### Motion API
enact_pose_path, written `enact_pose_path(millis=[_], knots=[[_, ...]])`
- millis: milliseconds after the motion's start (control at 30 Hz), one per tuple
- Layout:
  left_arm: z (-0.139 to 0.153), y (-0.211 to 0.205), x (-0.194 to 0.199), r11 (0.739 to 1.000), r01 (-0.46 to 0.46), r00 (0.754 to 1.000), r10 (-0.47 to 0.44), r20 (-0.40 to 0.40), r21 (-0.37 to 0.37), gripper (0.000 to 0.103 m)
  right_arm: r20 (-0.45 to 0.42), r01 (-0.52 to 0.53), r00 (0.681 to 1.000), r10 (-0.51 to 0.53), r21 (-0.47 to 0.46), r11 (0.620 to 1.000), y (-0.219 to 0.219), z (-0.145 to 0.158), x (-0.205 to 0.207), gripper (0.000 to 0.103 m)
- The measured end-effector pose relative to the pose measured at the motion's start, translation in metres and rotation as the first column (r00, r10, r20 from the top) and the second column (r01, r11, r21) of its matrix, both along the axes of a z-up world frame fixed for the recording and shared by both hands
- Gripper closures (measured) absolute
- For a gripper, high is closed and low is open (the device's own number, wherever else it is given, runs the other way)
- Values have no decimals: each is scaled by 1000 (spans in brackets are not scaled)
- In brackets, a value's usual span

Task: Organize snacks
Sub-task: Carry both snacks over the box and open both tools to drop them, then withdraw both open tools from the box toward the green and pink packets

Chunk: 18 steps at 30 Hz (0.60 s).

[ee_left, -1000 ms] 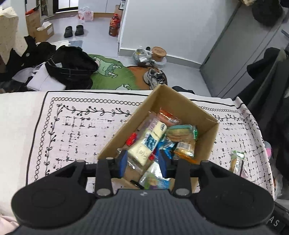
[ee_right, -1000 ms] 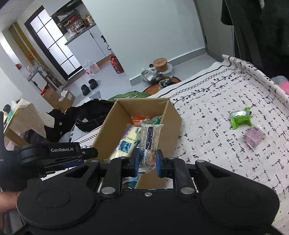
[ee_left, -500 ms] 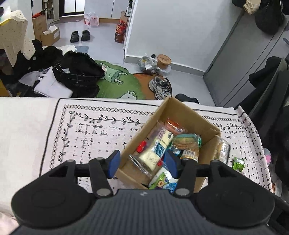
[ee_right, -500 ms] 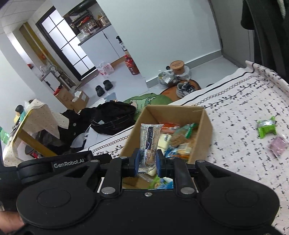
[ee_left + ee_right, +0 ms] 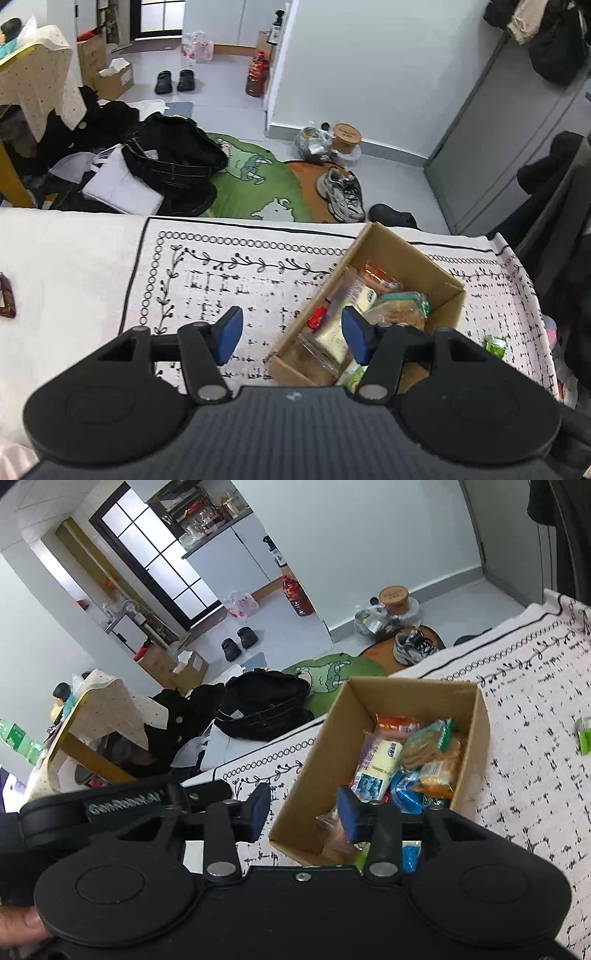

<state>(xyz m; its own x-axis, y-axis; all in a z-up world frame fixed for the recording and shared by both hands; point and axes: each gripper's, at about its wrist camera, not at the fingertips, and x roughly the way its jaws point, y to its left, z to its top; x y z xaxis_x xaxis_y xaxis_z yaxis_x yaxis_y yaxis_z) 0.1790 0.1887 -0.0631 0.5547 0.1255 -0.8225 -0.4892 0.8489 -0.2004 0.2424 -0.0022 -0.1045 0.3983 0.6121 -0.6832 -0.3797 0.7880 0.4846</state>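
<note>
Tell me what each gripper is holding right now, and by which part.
Nothing is held. The left gripper and the right gripper both stand open with nothing between their fingers, above the cardboard box of snacks.

- Patterned cloth [image 5: 229, 266] covers the tabletop, lower frame.
- Green rug [image 5: 255, 184] mid-frame, grey sneakers [image 5: 343, 194] beside it.
- Black slippers [image 5: 173, 79] upper left.

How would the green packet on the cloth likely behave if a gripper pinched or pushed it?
The green packet looks like a small crinkled wrapper, so probably light and floppy. Lying flat on the cloth, it seems unlikely to roll; a push might just slide it.
</note>
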Motion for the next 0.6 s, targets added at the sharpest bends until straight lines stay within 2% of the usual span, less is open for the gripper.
enact_pose_path(millis=[167,600], knots=[[-3,1,-2,1000,-2,1000,2,2,-13,43,-36,50,998,-51,-31,998,-18,-5,1,60],[-7,-28,1,998,60,998,-60,3,-32,43,-28,136,990,-139,-104,985,-77,-6,-6,50]])
